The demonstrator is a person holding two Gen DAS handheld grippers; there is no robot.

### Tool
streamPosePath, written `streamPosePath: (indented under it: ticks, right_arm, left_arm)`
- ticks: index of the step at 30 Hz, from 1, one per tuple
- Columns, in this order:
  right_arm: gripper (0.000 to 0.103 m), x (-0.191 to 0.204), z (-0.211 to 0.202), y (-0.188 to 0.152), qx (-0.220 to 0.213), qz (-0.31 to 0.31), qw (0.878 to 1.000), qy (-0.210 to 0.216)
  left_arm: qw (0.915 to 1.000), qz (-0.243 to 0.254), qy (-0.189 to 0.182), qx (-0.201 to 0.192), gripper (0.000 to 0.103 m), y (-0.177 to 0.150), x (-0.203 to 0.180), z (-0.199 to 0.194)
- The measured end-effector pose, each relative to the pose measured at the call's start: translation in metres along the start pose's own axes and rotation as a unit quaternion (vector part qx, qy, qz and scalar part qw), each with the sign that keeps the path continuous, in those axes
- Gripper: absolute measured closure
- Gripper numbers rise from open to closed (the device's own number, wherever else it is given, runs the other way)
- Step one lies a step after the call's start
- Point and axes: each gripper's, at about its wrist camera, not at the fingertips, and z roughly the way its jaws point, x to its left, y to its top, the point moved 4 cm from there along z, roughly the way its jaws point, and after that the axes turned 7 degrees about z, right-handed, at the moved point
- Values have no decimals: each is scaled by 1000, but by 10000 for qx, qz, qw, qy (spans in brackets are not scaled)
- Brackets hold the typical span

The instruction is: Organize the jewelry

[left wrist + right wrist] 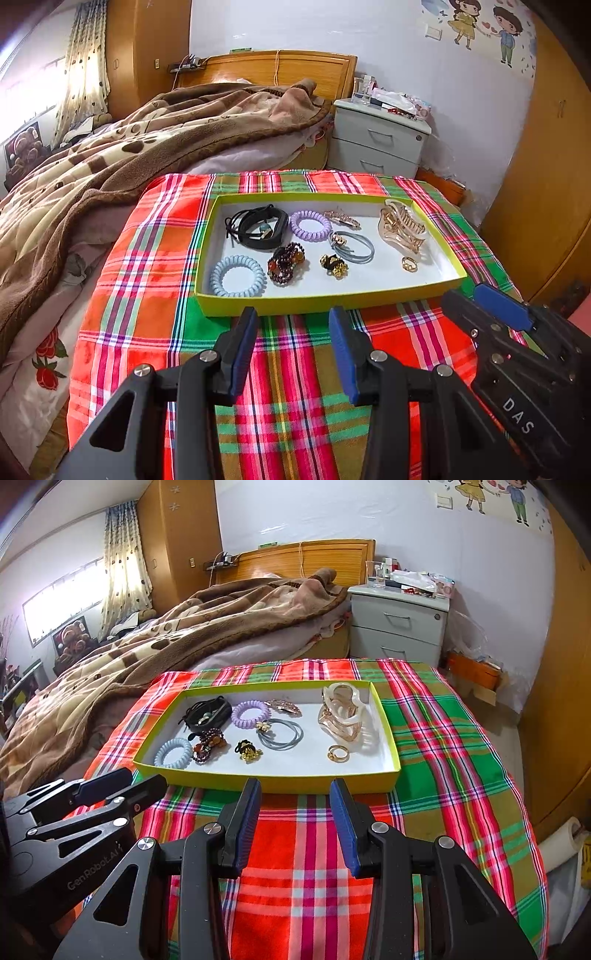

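A shallow yellow-green tray with a white floor sits on the plaid cloth. It holds a black cord bracelet, a purple coil tie, a pale blue coil tie, a dark bead bracelet, grey hair ties, a gold claw clip and a gold ring. My left gripper is open and empty just before the tray's near wall. My right gripper is open and empty at the same wall, and shows at the right of the left wrist view.
The plaid cloth covers a small table. A bed with a brown blanket lies to the left and behind. A grey nightstand stands behind the table. Wooden wardrobe doors stand on the right.
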Motion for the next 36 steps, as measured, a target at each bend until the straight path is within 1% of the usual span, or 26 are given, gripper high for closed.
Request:
streamPosePath:
  ticks: [5, 19, 36]
  right_arm:
    - [63, 0, -1, 0, -32, 20, 10000, -10]
    - [63, -2, -9, -3, -58, 38, 10000, -19]
    - [63, -4, -9, -3, -49, 75, 10000, -25]
  left_arm:
    - [9999, 13, 99, 102, 61, -4, -1, 0]
    - [10000, -6, 87, 9, 61, -6, -1, -9]
    - [9998, -53, 150, 132, 61, -7, -1, -6]
